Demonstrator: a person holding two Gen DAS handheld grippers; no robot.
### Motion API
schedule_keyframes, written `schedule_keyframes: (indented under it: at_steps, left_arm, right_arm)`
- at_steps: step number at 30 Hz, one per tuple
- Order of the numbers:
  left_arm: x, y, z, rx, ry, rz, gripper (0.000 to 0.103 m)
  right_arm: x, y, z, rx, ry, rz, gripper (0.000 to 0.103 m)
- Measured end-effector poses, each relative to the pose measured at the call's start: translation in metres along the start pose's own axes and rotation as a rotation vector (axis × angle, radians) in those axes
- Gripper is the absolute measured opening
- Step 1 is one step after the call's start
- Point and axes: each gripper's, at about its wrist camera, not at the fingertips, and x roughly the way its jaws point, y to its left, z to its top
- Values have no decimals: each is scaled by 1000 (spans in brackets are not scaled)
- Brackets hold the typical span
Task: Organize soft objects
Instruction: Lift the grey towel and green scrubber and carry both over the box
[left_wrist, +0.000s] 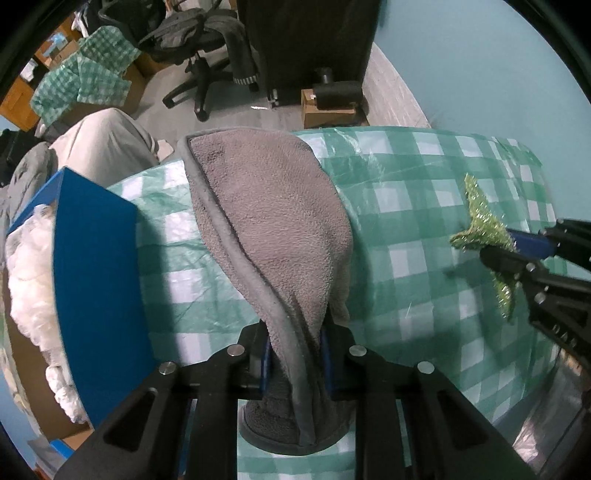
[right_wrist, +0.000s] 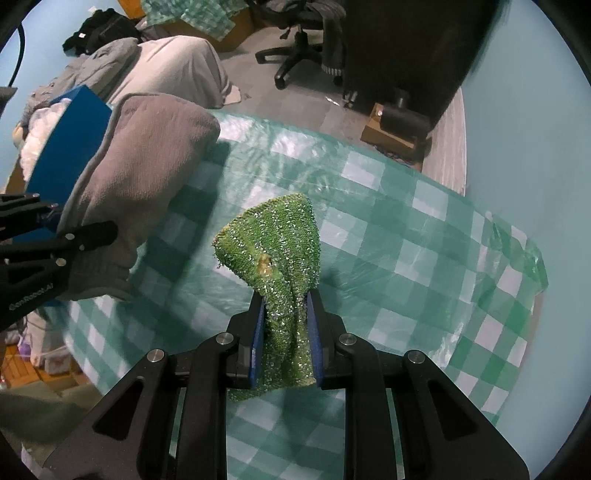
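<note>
Left gripper (left_wrist: 295, 354) clamped on a gray towel (left_wrist: 273, 221), right gripper (right_wrist: 284, 332) pinching a sparkly green cloth (right_wrist: 275, 240), both above the checkered tablecloth (left_wrist: 424, 206), blue box (left_wrist: 96, 266) left of the towel

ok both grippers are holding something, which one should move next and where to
Probably the left gripper: carry the grey towel a little to its left, over the blue box, and let go there. The box sits right beside the towel and already holds white stuffing. The right gripper is shut on the green sparkly cloth farther from the box, so it can wait.
</note>
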Motion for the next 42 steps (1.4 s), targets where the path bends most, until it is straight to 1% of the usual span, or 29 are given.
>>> schedule_keyframes:
  at_steps: [7, 12, 17, 24, 28, 34, 42]
  left_arm:
    - [-19, 11, -18, 16, -43, 13, 20]
    - [-35, 27, -33, -4, -62, 6, 21]
    - [-58, 45, -50, -21, -101, 12, 20]
    - [-86, 73, -73, -61, -151, 29, 20]
    - [-100, 96, -87, -95, -173, 40, 20]
    - [-113, 126, -103, -139, -195, 62, 21]
    - [-116, 164, -117, -197, -206, 89, 21]
  right_arm:
    - [-22, 20, -2, -25, -35, 13, 19]
    - [-34, 38, 1, -50, -59, 26, 19]
    - [-46, 61, 5, -76, -78, 39, 20]
    - [-59, 104, 18, -128, -114, 73, 20]
    - [-64, 128, 27, -167, -132, 92, 20]
    - [-69, 168, 43, -230, -157, 127, 20]
    - [-62, 222, 66, -308, -169, 166, 20]
